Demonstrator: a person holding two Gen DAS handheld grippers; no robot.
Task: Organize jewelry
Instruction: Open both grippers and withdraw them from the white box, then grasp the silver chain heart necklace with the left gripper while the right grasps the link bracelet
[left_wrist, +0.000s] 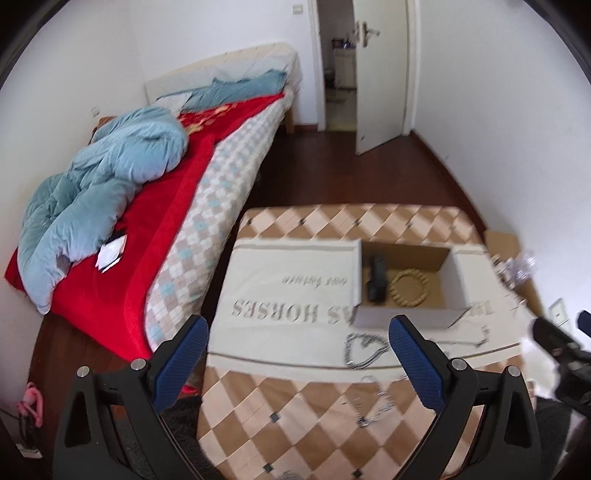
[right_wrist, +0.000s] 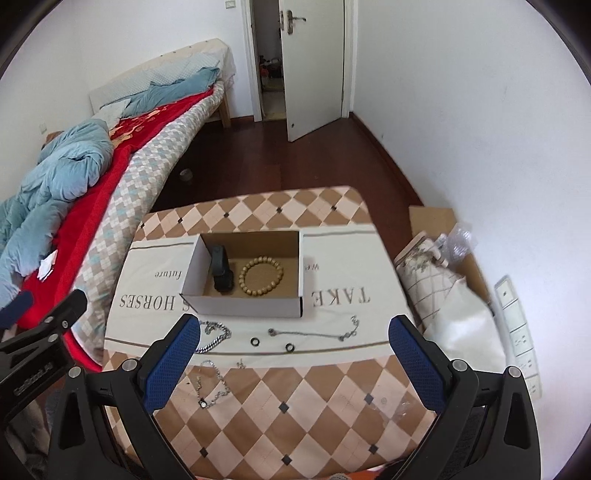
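Bedroom table (right_wrist: 332, 406) carrying cardboard box (right_wrist: 243, 308), bead bracelet (right_wrist: 261, 276) lying inside, chains (right_wrist: 212, 339) at 6 o'clock, left claw (left_wrist: 298, 360) and right claw (right_wrist: 295, 356) both hovering wide, gripping nothing.

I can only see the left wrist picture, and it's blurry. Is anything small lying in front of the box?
Observer: Yes, two small dark rings lie in front of the cardboard box, apart from each other.
Operator: And to their right?
Observer: A thin silver chain, stretched out.
Operator: Is the other gripper holding anything?
Observer: No, the right hand-held gripper is open and empty.
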